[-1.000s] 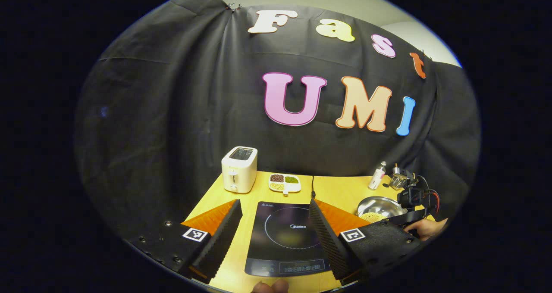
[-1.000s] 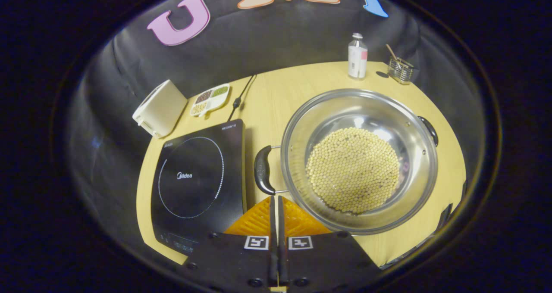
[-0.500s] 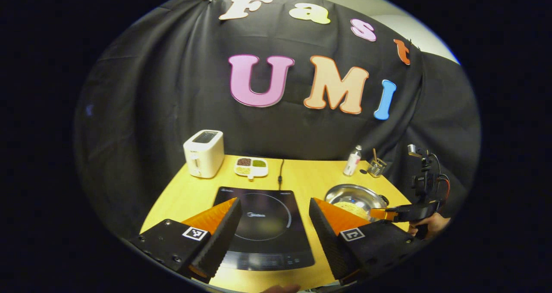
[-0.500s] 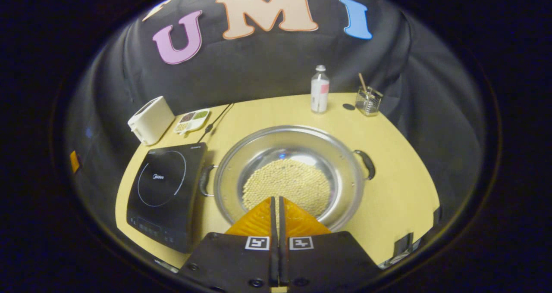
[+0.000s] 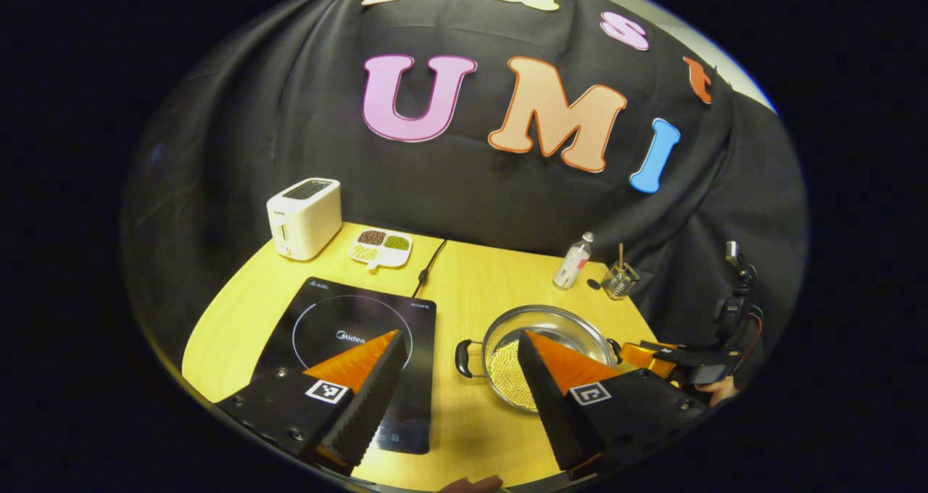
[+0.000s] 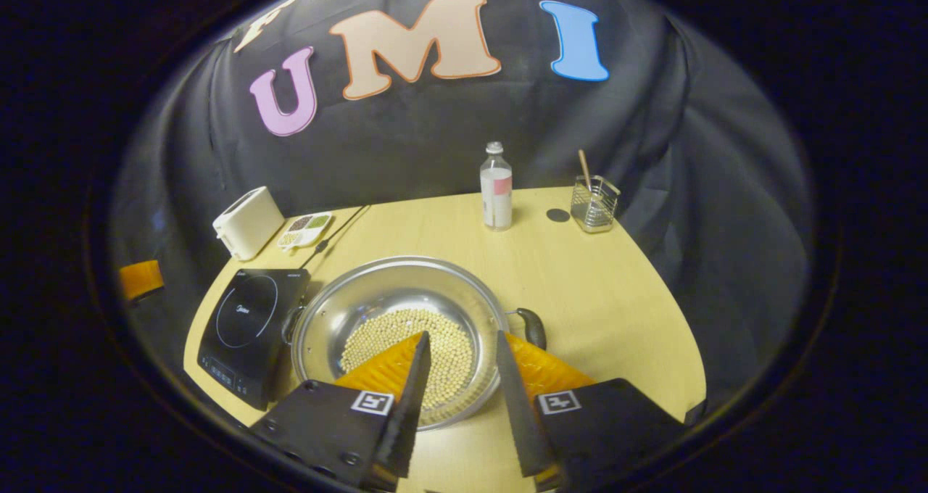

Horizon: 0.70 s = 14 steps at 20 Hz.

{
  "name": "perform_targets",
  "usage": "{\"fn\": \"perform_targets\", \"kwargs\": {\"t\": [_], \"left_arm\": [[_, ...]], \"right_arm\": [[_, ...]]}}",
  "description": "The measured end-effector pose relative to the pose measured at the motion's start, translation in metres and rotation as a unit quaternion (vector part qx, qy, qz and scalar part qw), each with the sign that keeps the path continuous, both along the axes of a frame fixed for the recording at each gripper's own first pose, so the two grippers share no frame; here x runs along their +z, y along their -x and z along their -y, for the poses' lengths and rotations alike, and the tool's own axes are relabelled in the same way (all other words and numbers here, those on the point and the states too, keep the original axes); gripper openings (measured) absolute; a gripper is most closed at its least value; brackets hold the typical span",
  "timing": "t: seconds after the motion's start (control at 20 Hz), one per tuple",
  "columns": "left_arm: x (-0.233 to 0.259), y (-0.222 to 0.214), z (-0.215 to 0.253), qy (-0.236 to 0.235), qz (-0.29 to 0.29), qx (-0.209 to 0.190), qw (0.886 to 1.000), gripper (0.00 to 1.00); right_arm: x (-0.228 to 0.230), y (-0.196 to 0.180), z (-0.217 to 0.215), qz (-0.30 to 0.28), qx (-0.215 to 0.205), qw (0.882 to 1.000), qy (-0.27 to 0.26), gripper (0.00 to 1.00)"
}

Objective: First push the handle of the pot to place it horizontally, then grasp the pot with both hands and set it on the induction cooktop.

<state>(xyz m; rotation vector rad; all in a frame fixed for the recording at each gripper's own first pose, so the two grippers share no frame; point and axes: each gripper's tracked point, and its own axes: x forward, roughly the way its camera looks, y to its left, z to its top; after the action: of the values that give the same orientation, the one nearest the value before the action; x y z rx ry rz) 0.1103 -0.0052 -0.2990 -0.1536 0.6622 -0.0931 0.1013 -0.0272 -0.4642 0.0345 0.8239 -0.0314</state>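
Pot [image 6: 395,312] of beans beside the cooktop [image 5: 355,333].
We hold both the left gripper [image 5: 460,355] and right gripper [image 6: 460,355] parted, gripping nothing.

The counter [image 6: 616,297] is pale wood with a rounded edge. A white toaster [image 6: 248,222] stands at its back left corner, with a small divided dish [image 6: 305,230] of beans just beside it. A black cooktop [image 6: 246,325] lies flat near the left edge — its cord [image 6: 341,228] runs toward the back. A steel pot [image 6: 395,333] of beans sits just right of the cooktop. Along the back edge stand a bottle [image 6: 496,186] and a glass holder [image 6: 594,203] with a stick — a dark disc [image 6: 557,215] lies between them.
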Motion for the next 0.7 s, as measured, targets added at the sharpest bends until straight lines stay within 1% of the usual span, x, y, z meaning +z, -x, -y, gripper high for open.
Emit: {"fn": "perform_targets", "kwargs": {"t": [0.05, 0.1, 0.2, 0.25, 0.3, 0.35, 0.4, 0.65, 0.7], "left_arm": [[-0.005, -0.002, 0.005, -0.004, -0.006, -0.002, 1.000, 0.95], [-0.011, -0.002, 0.007, -0.011, -0.017, -0.006, 1.000, 0.95], [-0.023, -0.009, 0.015, -0.020, -0.030, -0.017, 0.999, 0.95], [-0.033, -0.012, 0.017, -0.024, -0.041, -0.022, 0.999, 0.95], [-0.043, -0.013, 0.021, -0.026, -0.052, -0.025, 0.998, 0.95], [-0.052, -0.017, 0.025, -0.025, -0.060, -0.029, 0.997, 0.95], [-0.062, -0.019, 0.030, -0.024, -0.071, -0.032, 0.997, 0.95], [-0.110, -0.036, 0.042, -0.044, -0.118, -0.058, 0.990, 0.95], [-0.118, -0.038, 0.044, -0.047, -0.126, -0.063, 0.989, 0.95]], "right_arm": [[-0.003, -0.001, 0.007, -0.002, 0.002, 1.000, -0.003, 0.61], [-0.008, -0.002, 0.014, -0.008, 0.003, 1.000, -0.005, 0.77], [-0.015, -0.004, 0.024, -0.015, 0.000, 1.000, -0.010, 0.84], [-0.018, -0.004, 0.032, -0.017, -0.006, 1.000, -0.009, 0.85], [-0.022, -0.007, 0.039, -0.019, -0.009, 1.000, -0.007, 0.92], [-0.027, -0.008, 0.042, -0.023, -0.010, 1.000, -0.007, 0.96], [-0.034, -0.009, 0.048, -0.032, -0.012, 0.999, -0.005, 0.94], [-0.066, -0.020, 0.062, -0.065, -0.033, 0.997, -0.016, 0.94], [-0.070, -0.021, 0.063, -0.069, -0.033, 0.997, -0.017, 0.97]]}}
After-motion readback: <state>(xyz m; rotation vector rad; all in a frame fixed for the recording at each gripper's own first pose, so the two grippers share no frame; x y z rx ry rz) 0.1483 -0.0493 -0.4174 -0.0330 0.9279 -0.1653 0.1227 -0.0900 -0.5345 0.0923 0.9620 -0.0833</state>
